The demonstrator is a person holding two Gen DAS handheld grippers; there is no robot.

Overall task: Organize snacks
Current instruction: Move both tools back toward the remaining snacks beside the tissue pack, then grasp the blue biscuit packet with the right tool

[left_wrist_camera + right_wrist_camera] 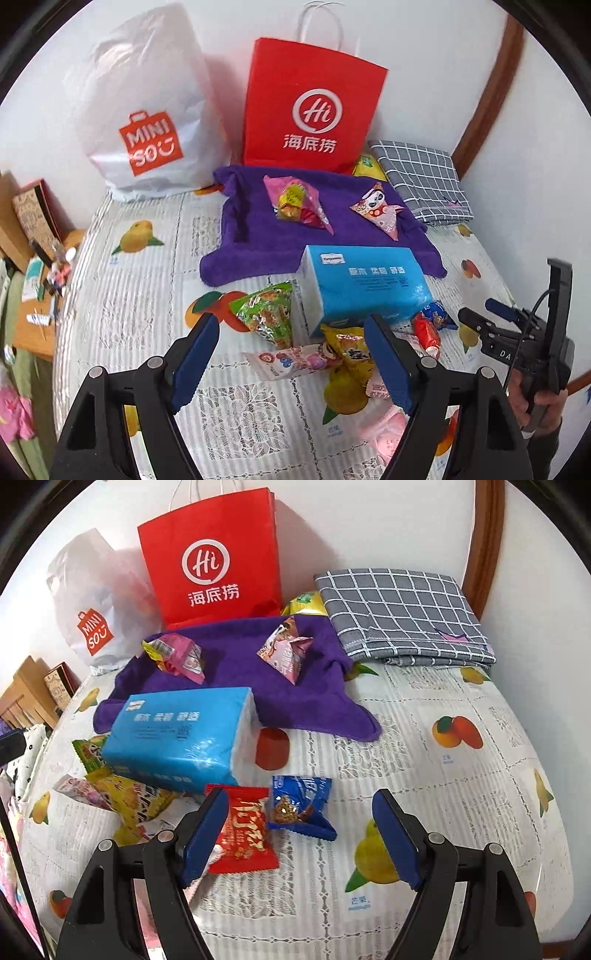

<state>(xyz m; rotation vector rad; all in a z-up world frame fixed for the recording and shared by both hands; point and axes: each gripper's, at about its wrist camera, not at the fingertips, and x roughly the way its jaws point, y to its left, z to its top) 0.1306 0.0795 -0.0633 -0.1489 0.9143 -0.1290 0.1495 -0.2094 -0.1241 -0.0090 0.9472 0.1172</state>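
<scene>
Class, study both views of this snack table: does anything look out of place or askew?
Yes. The blue tissue pack is not a snack, yet it sits tilted on top of loose snack packets, partly covering the green packet and the yellow packet.
</scene>
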